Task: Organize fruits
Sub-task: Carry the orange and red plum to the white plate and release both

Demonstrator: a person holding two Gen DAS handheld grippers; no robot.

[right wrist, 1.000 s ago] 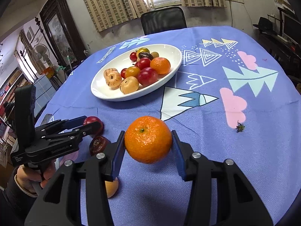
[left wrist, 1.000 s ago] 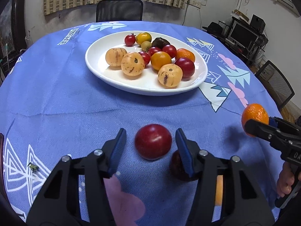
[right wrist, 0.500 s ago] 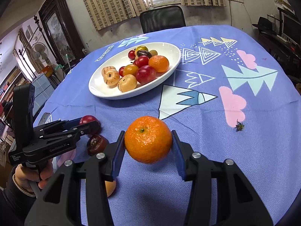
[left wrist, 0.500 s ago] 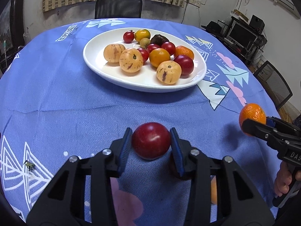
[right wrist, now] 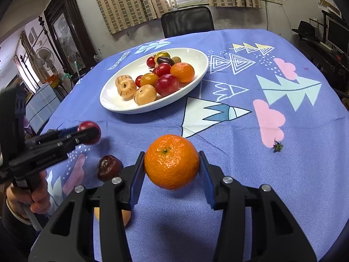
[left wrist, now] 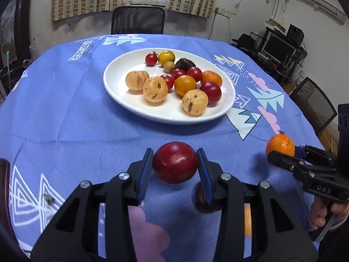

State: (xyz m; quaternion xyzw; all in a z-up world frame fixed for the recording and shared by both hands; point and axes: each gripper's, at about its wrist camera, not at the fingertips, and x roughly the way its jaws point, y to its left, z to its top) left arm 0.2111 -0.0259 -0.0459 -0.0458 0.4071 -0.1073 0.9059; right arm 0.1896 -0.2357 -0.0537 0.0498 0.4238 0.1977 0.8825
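Clearly both fruits were mid-carry above the cloth: the left gripper (left wrist: 175, 170) clamped a red plum (left wrist: 175, 165), the right gripper (right wrist: 171, 168) an orange (right wrist: 171, 161). Next seemed lowering them onto the plate (left wrist: 122, 100).

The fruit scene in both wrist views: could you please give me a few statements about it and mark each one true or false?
1. The left tongs grip a red fruit. True.
2. The right tongs are empty. False: they hold an orange.
3. The white plate holds several fruits. True.
4. The orange rests on the plate. False: the tongs hold it above the blue tablecloth, short of the plate.
5. A dark fruit lies on the tablecloth near the tongs. True.
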